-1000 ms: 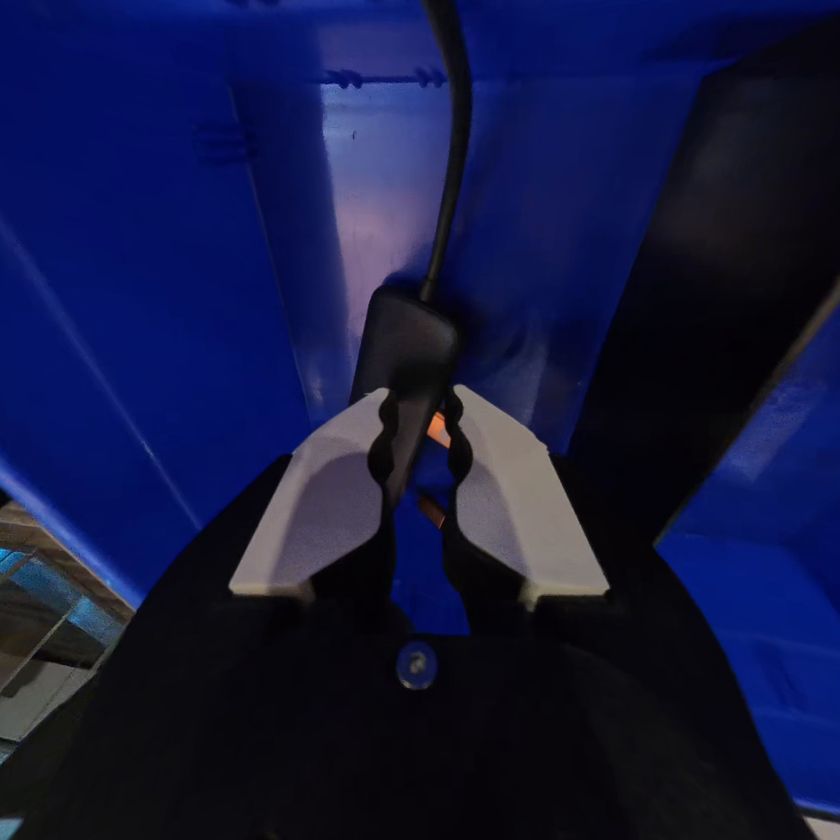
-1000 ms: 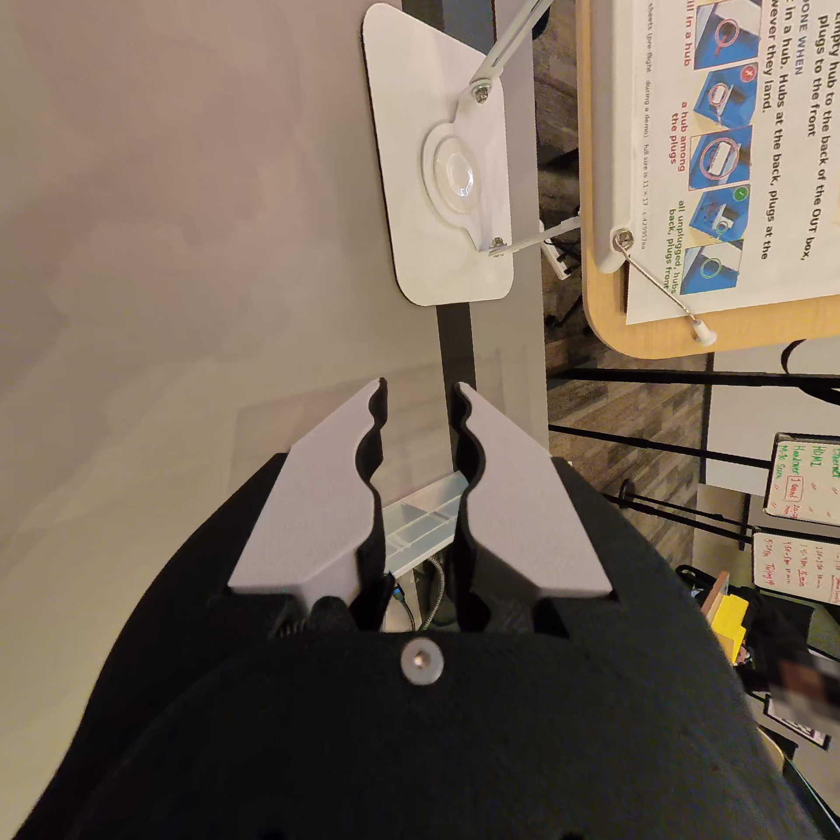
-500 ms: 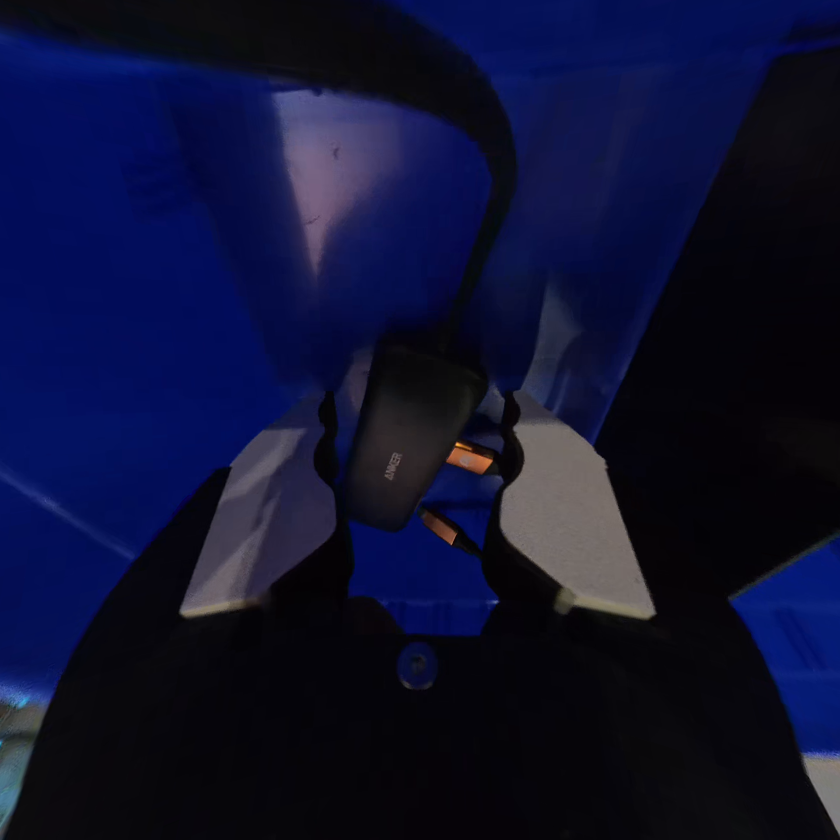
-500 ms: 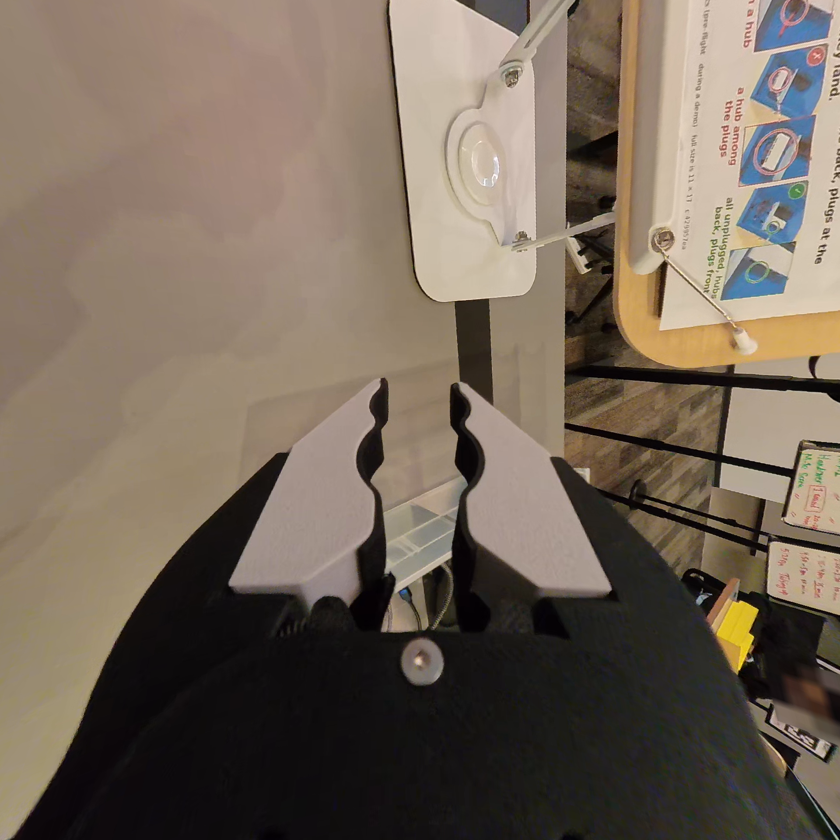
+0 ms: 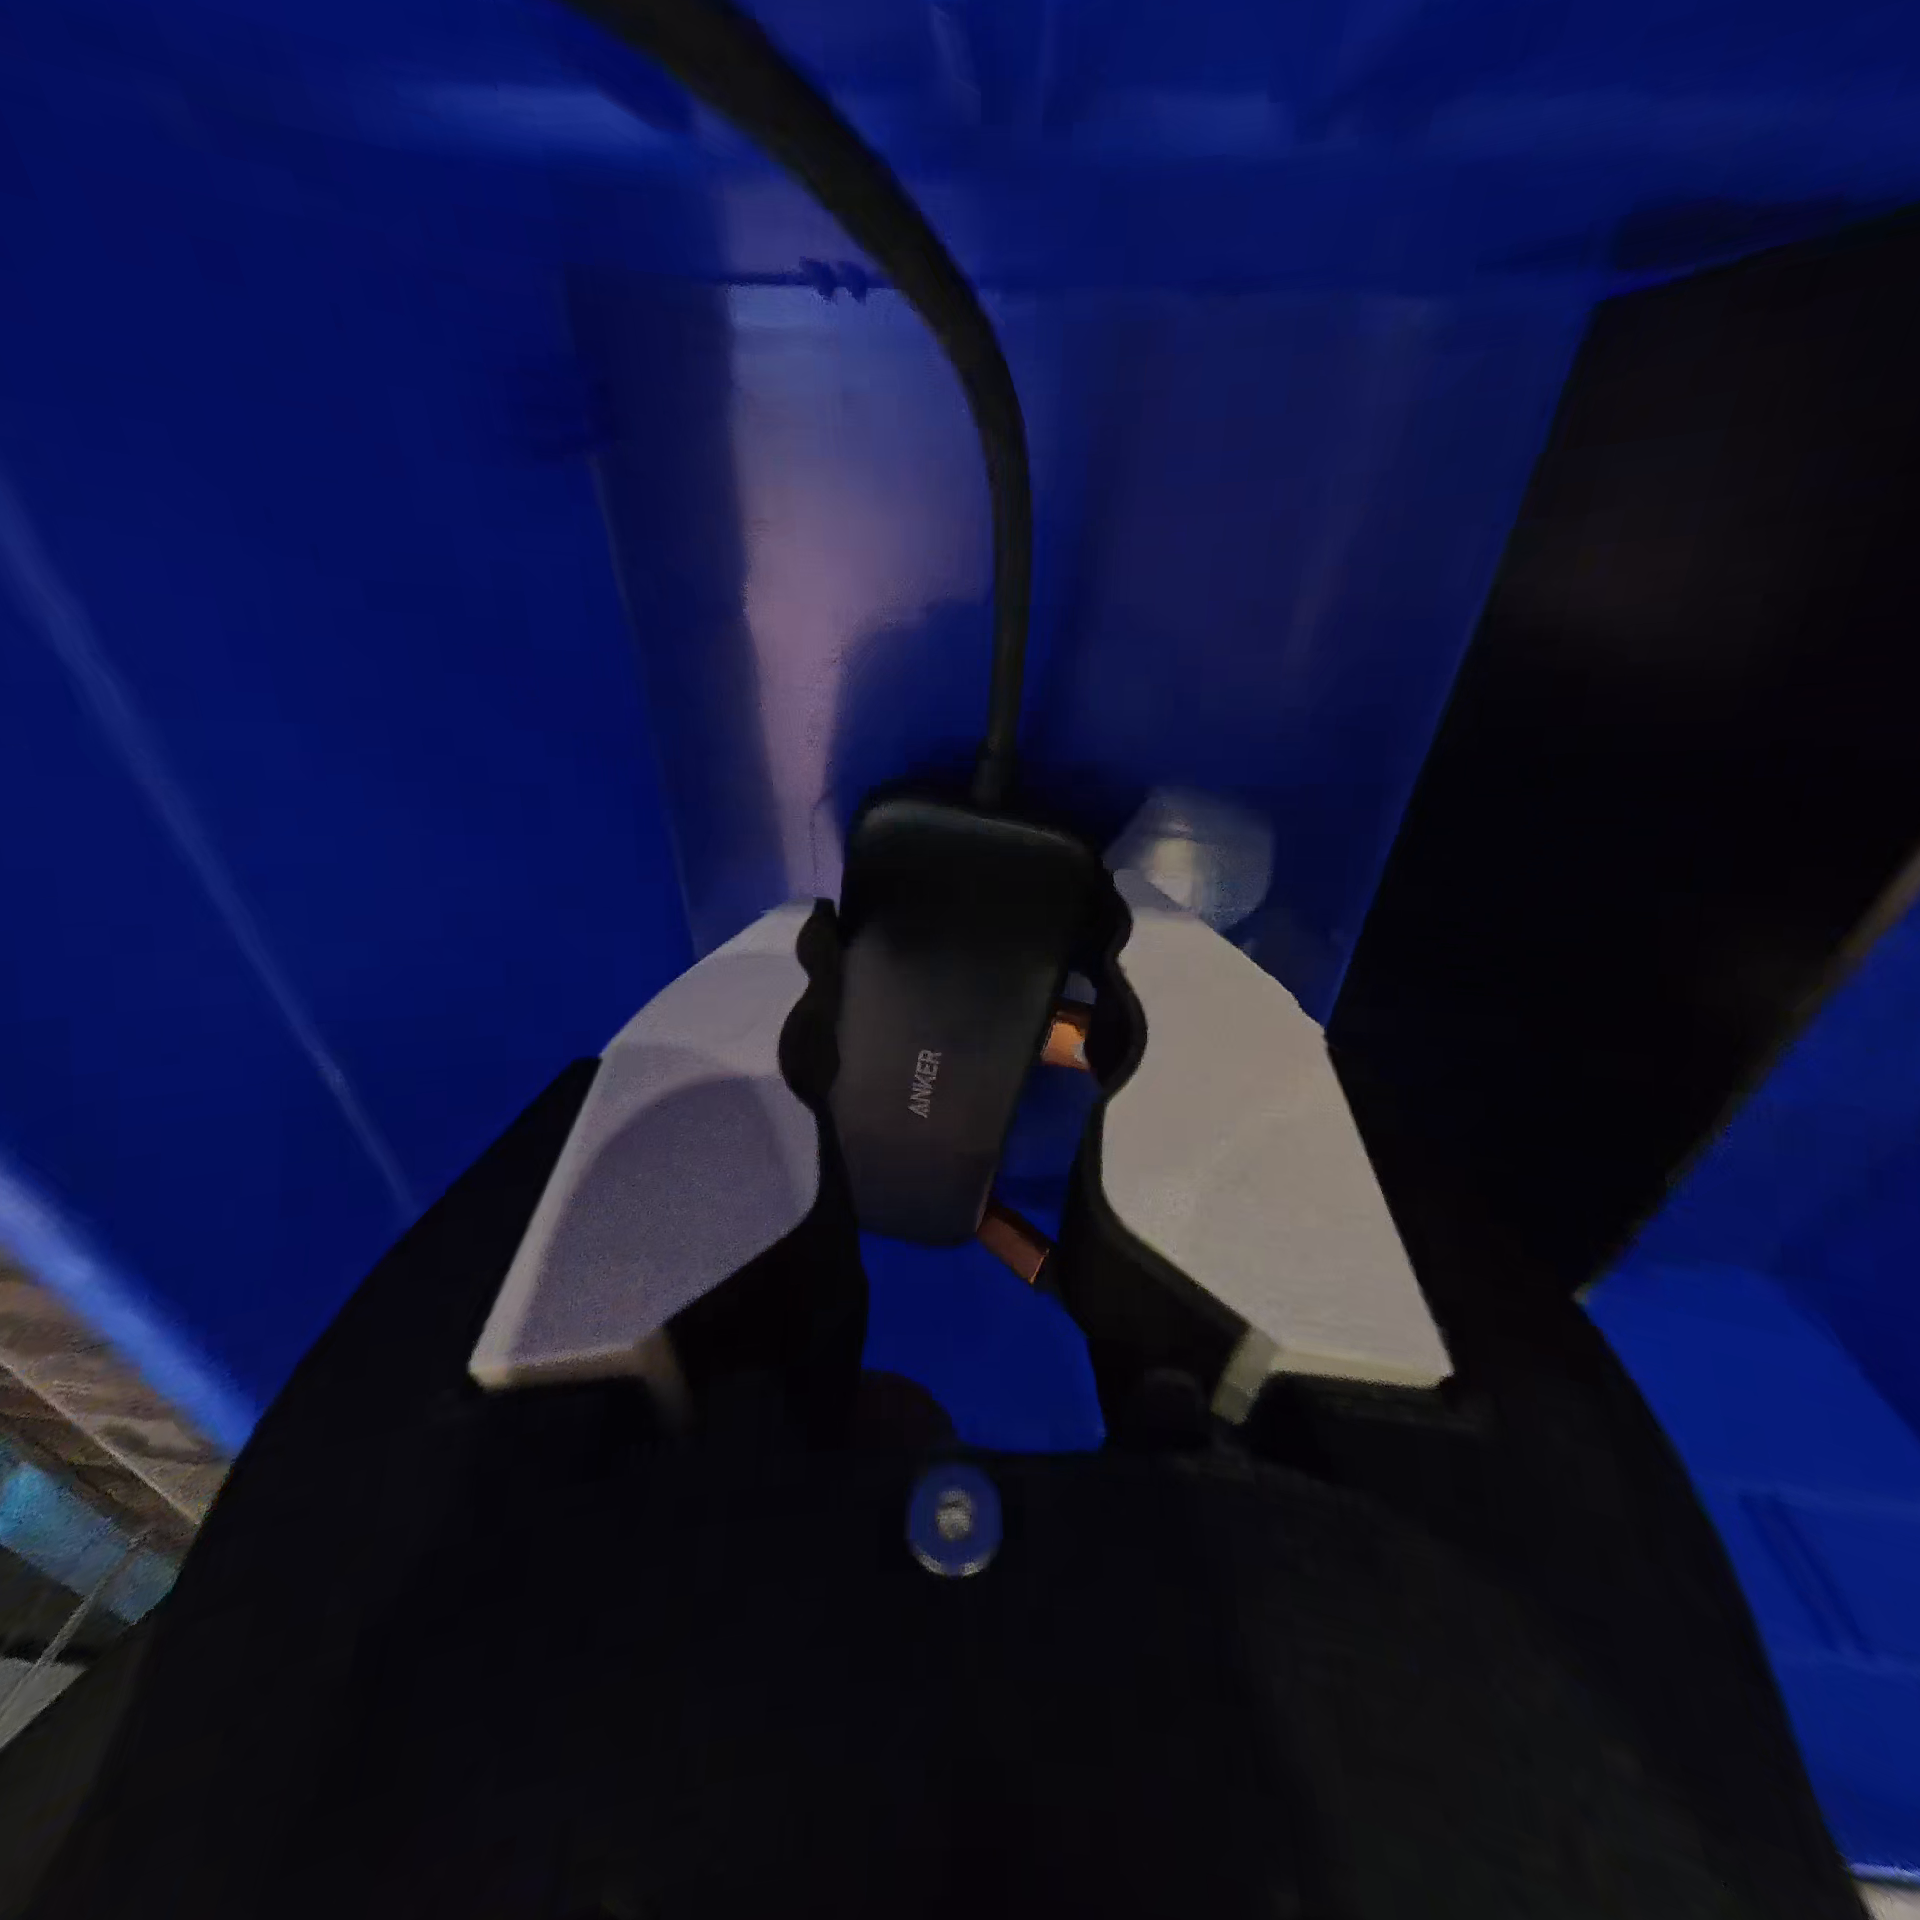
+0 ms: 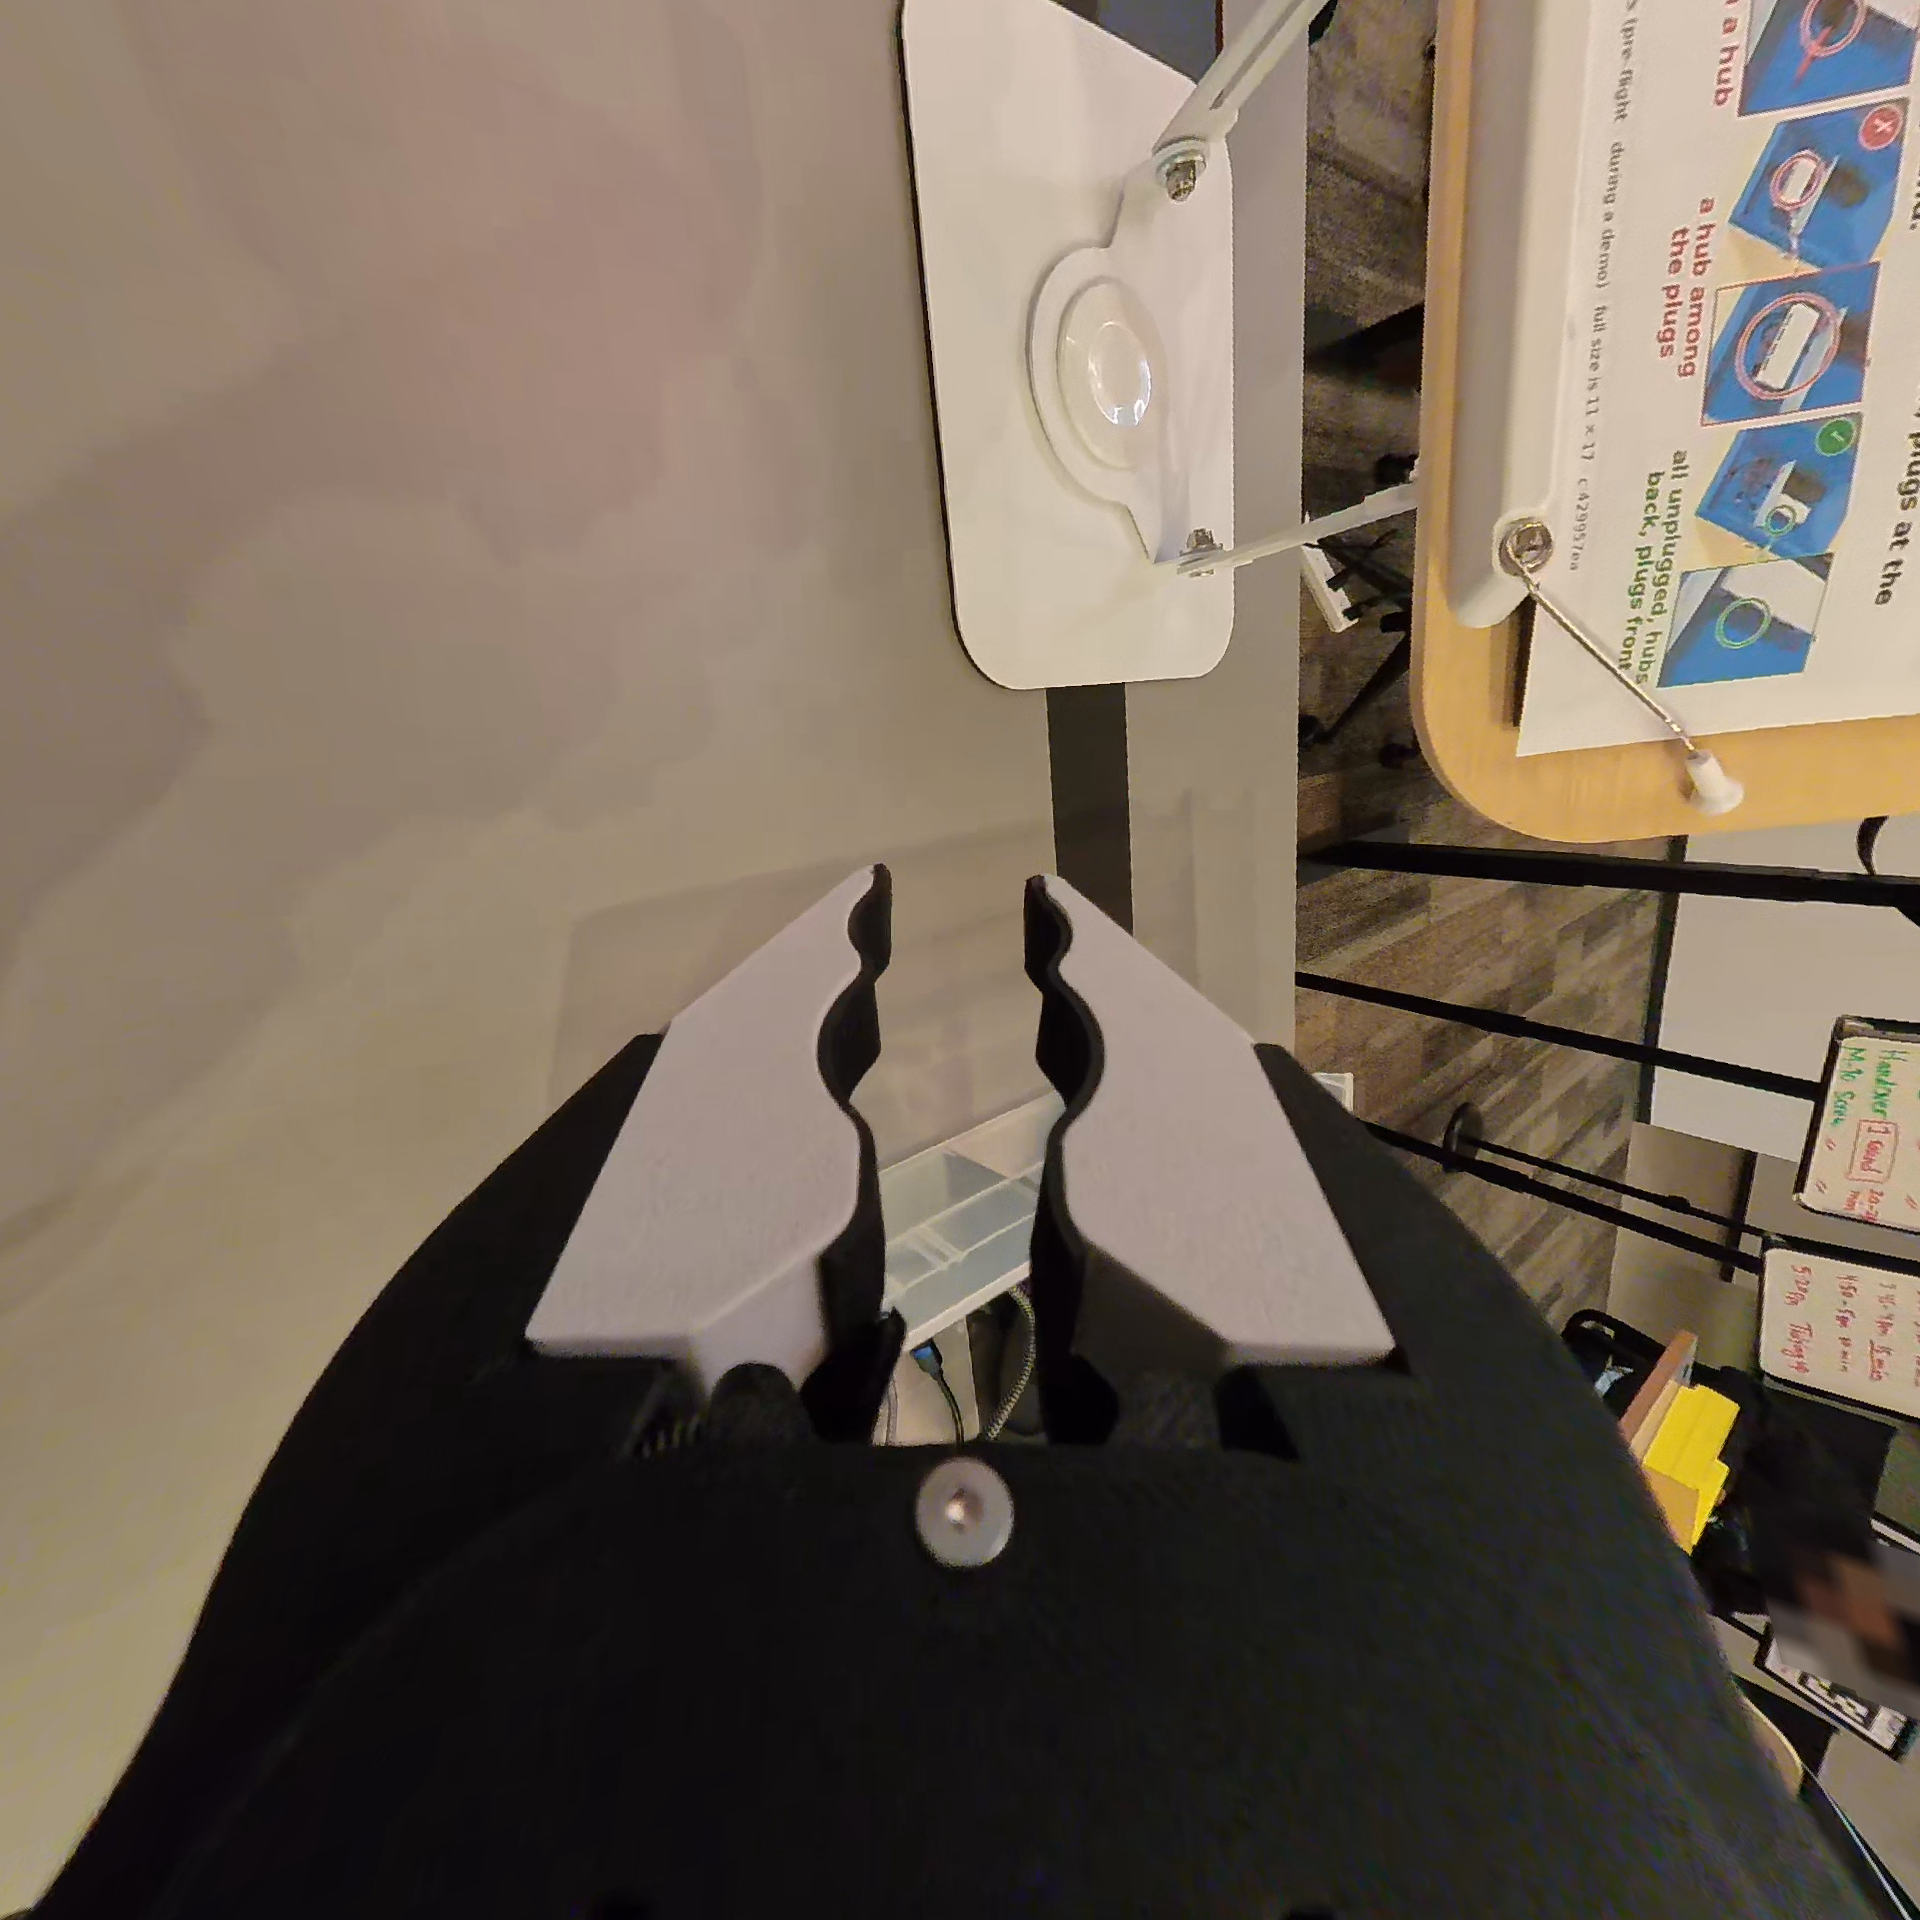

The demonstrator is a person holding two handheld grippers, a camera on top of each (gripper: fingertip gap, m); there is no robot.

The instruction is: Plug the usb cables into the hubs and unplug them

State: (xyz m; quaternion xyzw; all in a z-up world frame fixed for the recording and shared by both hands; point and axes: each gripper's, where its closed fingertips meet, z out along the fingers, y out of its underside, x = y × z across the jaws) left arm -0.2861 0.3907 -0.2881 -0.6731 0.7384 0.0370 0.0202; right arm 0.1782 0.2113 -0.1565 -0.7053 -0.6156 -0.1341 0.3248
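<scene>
The left gripper (image 5: 961,940) sits inside a blue bin (image 5: 312,623), its two white fingers (image 5: 686,1132) closed against the sides of a black USB hub (image 5: 940,1039). The hub stands nearly upright between the jaws, held off the bin floor, close to the bin's far wall. A black cable (image 5: 966,395) rises from the hub's top end and curves toward the upper left. Two copper-coloured plugs (image 5: 1013,1242) project from the hub's right side, one behind the right finger, one lower in the gap. A pale rounded object (image 5: 1195,857) lies just beyond the right fingertip; it is too blurred to identify. A black divider (image 5: 1662,727) stands at the bin's right. The right gripper (image 6: 956,894) holds nothing, jaws parted by a narrow gap, above a grey table (image 6: 416,520). At the table's far edge rests a white lamp base (image 6: 1049,343).
</scene>
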